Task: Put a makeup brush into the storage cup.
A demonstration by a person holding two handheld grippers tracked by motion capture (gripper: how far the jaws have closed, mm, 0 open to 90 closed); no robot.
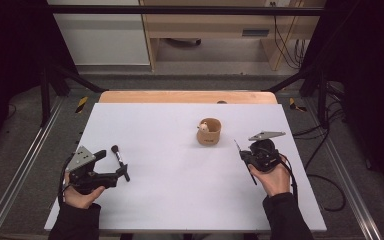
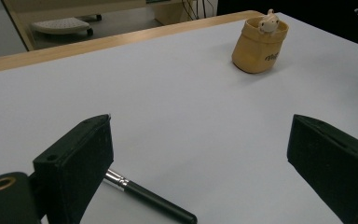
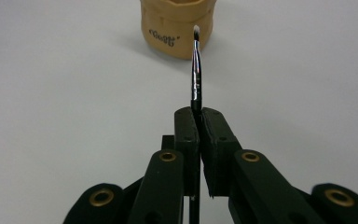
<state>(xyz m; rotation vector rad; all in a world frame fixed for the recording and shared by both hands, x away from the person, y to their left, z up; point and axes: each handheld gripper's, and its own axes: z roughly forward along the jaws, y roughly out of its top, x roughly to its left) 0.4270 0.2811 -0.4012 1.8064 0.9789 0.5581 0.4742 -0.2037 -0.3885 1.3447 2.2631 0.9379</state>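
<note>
The right gripper (image 3: 196,122) clamps its black jaws on a slim, metal-ferruled brush (image 3: 196,70) before a tan pouch (image 3: 177,28); the left gripper (image 2: 200,154) gapes wide.

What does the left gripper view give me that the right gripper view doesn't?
Left gripper view: the left tool with jaws wide open, a black-handled brush lying on the white table by one jaw, the small figure peeking from the tan pouch, and the wooden far edge. Right gripper view: the right tool shut on a thin brush, bristles pointing toward the pouch. Both: the tan pouch and the white table.
</note>
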